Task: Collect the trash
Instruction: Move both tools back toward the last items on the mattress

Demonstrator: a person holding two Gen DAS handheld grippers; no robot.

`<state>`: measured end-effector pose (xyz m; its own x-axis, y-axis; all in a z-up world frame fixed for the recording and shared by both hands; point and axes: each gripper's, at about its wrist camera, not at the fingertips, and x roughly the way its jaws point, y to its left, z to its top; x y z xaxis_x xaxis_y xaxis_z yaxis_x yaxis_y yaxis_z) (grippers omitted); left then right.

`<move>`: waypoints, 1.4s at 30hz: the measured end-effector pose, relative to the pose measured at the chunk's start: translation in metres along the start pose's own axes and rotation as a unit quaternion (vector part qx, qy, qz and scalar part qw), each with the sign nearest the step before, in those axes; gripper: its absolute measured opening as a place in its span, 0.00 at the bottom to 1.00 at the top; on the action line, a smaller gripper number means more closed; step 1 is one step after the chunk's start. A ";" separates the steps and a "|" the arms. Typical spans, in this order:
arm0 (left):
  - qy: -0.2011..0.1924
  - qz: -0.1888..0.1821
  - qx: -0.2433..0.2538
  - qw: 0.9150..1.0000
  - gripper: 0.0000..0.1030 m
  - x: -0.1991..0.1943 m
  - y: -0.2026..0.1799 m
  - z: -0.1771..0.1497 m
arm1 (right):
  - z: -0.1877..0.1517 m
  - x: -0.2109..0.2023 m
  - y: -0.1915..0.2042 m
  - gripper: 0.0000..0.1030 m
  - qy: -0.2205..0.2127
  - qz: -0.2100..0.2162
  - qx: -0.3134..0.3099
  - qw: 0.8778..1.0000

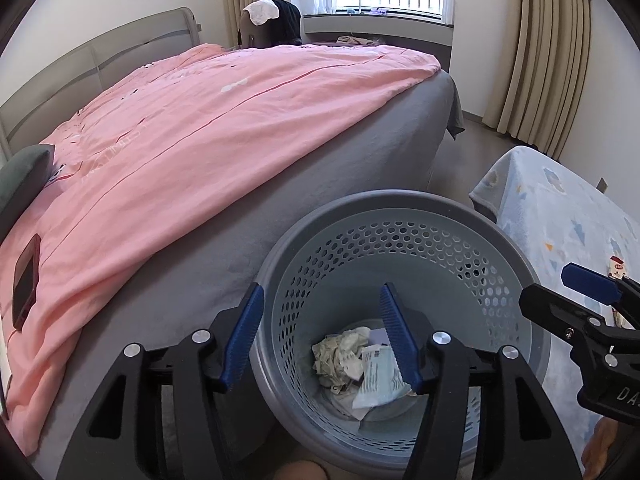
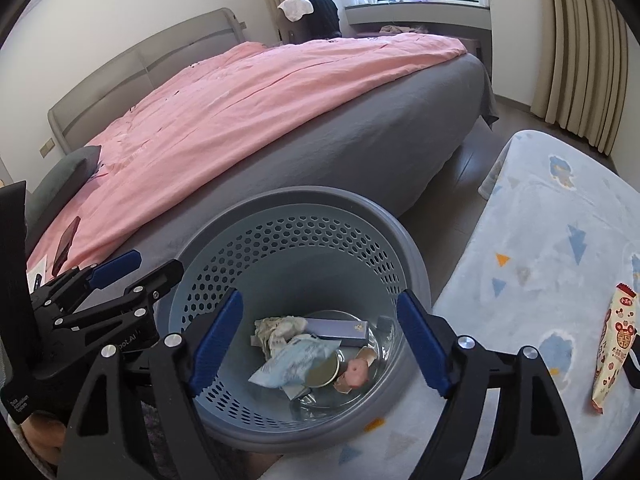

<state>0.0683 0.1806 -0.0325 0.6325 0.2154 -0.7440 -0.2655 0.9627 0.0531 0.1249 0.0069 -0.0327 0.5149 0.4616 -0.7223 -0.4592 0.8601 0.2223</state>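
Nearest the cameras, both claws hang over the mouth of the grey perforated trash basket. The left claw stands about half open with nothing between its blue pads; the right claw is spread wider and is likewise empty.

Below them, on the basket's floor, lies the collected trash: a crumpled paper wad, a pale blue wrapper, a flat lilac box, a round lid-like disc and a small pink scrap. Judging by the empty claws poised above this pile, a round of dropping looks finished.

Just to the right of the basket, a low bench covered by a light blue patterned blanket carries a red-and-white snack packet, well apart from the basket. That packet appears to be the piece left to collect, if it counts as trash.

Farther back, the bed with its pink quilt holds a dark phone near the pillow end, which is probably not rubbish. Beyond it are a chair, the window and curtains.
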 end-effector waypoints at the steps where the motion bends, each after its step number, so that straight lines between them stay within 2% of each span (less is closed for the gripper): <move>1: 0.001 0.000 0.000 1.000 0.56 0.000 0.000 0.000 | 0.000 0.001 0.000 0.76 0.001 0.000 -0.001 1.000; 17: -0.009 0.002 0.000 1.000 0.57 -0.005 0.000 0.001 | -0.004 0.000 -0.001 0.76 -0.001 -0.003 0.003 1.000; 28: -0.009 -0.012 0.005 1.000 0.57 -0.007 -0.008 0.000 | -0.005 -0.008 -0.008 0.76 -0.007 -0.015 0.011 1.000; 42: -0.014 -0.044 0.034 0.998 0.59 -0.016 -0.040 -0.007 | -0.019 -0.043 -0.052 0.81 -0.028 -0.056 0.046 0.997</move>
<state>0.0643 0.1372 -0.0275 0.6707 0.1337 -0.7296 -0.1593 0.9866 0.0343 0.1124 -0.0617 -0.0253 0.6005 0.3704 -0.7087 -0.3298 0.9221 0.2024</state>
